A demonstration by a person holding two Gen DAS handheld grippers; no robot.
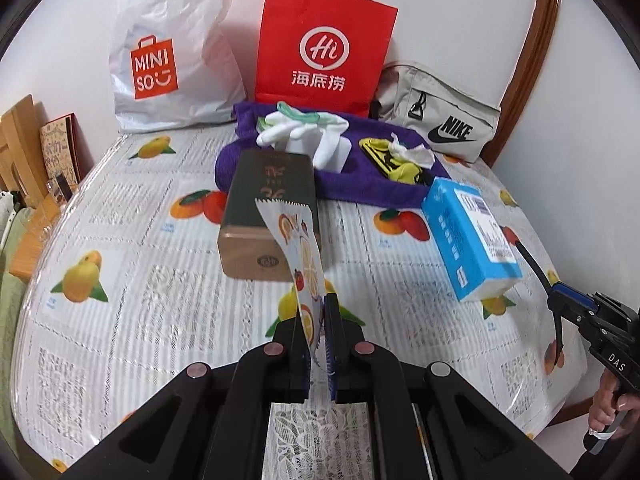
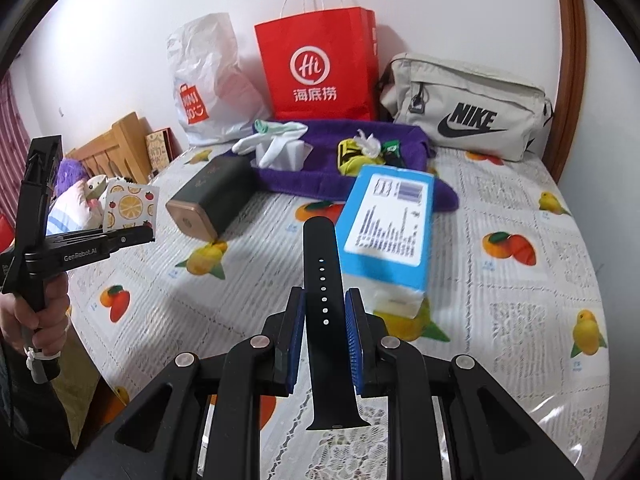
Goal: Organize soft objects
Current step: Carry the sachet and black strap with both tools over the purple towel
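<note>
Two grippers over fruit-print table [image 1: 120,240], each holding one item.

Left wrist view: left gripper [image 1: 318,320] clamped on fruit-print sachet [image 1: 302,256], sachet raised above table in front of dark tin [image 1: 266,204]. Behind tin, purple towel [image 1: 360,188] carries white gloves [image 1: 300,132]. Blue tissue pack [image 1: 468,236] lies at right.

Right wrist view: right gripper [image 2: 325,304] clamped on black watch strap [image 2: 322,280], strap upright between pads, above table, beside tissue pack. Red bag [image 2: 316,68], Nike pouch [image 2: 468,108] stand against wall.
</note>
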